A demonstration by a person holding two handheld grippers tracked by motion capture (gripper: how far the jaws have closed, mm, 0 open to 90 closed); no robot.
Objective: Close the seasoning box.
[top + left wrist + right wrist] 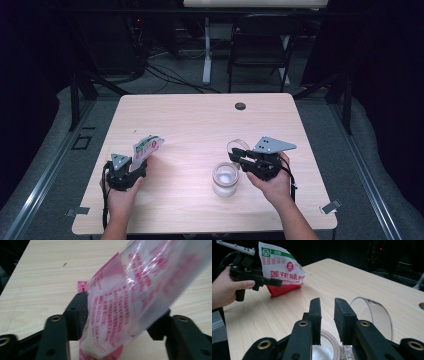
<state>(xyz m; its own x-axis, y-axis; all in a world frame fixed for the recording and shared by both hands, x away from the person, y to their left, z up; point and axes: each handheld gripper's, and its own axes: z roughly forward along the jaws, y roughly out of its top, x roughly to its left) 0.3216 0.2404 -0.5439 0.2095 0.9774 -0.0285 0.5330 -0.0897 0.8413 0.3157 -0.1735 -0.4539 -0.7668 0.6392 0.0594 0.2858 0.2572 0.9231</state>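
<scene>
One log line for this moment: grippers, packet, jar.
left gripper: shut on packet | right gripper: nearly closed, holding nothing visible | jar: open, upright on table

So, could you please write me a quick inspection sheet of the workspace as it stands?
Surface: light wooden table, with a dark round hole near the far edge.
Job's things: red-and-white printed packet held above the table; glass jar, open, white contents inside; clear round lid by the right tool.
Clutter: nothing seen.
Grippers: left tool shut on the packet; right tool over the jar, jaws slightly apart, nothing between them.
Cables: black lead trailing from the left tool.
Surroundings: dark room; folding chair, floor cables beyond the table.
</scene>
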